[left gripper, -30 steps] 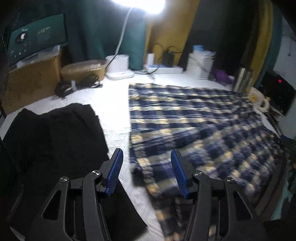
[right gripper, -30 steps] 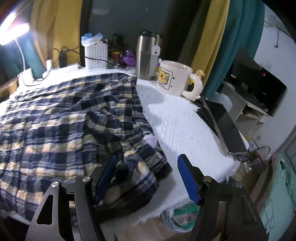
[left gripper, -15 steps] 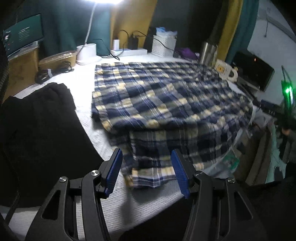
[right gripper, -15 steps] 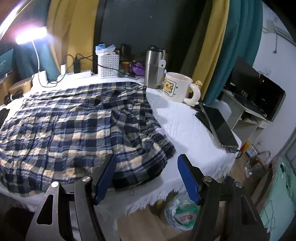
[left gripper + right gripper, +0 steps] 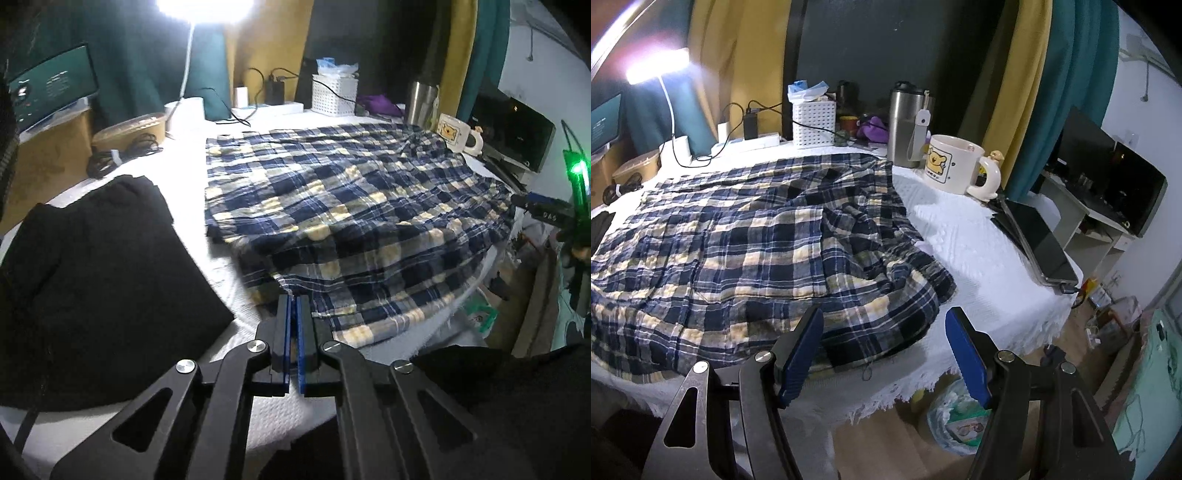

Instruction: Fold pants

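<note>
Blue, white and yellow plaid pants (image 5: 351, 206) lie spread over the white-covered table (image 5: 229, 280), one layer folded over another, the near edge hanging off the front. My left gripper (image 5: 292, 306) is shut, its tips at the near left corner of the plaid cloth; whether it pinches the cloth I cannot tell. In the right wrist view the pants (image 5: 746, 243) fill the left, bunched at their right end. My right gripper (image 5: 886, 332) is open and empty, held just off the table's front edge by that bunched end.
A black garment (image 5: 85, 280) lies left of the pants. At the back stand a lamp (image 5: 184, 107), white basket (image 5: 813, 123), steel tumbler (image 5: 905, 125) and bear mug (image 5: 955, 164). A laptop (image 5: 1039, 243) lies at the right edge. A bag (image 5: 956, 417) sits on the floor.
My left gripper has shut and now sits at the pants' near left corner. Both grippers have pulled back toward the table's front edge. The right gripper stays open.
</note>
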Tool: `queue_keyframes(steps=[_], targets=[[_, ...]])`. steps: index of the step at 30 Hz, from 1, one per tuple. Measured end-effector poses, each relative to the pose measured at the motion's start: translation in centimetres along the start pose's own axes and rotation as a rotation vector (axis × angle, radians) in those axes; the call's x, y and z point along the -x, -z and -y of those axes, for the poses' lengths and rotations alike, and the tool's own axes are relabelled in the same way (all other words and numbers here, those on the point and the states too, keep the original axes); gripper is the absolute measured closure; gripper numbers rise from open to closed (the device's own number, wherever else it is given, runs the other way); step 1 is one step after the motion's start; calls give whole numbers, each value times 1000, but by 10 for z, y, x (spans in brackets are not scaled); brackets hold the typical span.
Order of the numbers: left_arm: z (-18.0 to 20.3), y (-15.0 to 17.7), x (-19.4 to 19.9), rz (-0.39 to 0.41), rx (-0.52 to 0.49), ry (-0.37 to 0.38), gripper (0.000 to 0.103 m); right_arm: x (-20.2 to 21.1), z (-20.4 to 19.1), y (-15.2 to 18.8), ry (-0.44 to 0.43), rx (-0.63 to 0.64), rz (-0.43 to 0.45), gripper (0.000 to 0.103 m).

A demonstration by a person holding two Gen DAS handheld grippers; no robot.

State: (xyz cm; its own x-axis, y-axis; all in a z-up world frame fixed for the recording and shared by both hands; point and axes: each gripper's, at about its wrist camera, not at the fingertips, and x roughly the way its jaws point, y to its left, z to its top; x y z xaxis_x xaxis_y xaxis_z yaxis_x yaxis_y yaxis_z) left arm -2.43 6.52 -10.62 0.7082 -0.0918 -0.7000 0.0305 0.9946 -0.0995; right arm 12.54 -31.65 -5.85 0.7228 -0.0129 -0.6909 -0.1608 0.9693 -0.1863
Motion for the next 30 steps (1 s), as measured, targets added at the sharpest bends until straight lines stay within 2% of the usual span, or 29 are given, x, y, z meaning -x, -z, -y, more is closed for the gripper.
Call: queue_keyframes(steps=[3, 7, 9, 11, 12, 13, 14, 15, 16, 23, 30], targets=[[-4, 5, 7, -19, 1, -13, 102, -1, -1, 0, -1, 3, 0, 33], [-9, 15, -1, -82, 21, -16, 101, -3, 3, 3, 2, 0, -10, 33], [-10, 14, 2, -83, 44, 3, 101, -1, 7, 4, 4, -6, -10, 32], [-7, 9, 8, -64, 32, -4, 100, 1, 8, 5, 3, 3, -5, 26], [-4, 6, 13, -43, 19, -11, 95, 3, 9, 4, 1, 8, -3, 13], [-1, 3, 16, -23, 6, -18, 79, 5, 9, 5, 0, 15, 8, 5], [1, 1, 19, -7, 0, -14, 67, 8, 9, 5, 2, 23, 19, 4], [4, -2, 22, 14, -1, 1, 48, 10, 10, 6, 6, 29, 29, 4], [6, -4, 24, 29, -1, 16, 43, 12, 12, 7, 12, 32, 35, 4], [22, -11, 7, -7, -17, 61, 43, 16, 20, 25, 63, 77, 36, 4], [29, -15, -9, -27, -22, 62, 43, -13, 11, 43, 127, 179, -1, 4]])
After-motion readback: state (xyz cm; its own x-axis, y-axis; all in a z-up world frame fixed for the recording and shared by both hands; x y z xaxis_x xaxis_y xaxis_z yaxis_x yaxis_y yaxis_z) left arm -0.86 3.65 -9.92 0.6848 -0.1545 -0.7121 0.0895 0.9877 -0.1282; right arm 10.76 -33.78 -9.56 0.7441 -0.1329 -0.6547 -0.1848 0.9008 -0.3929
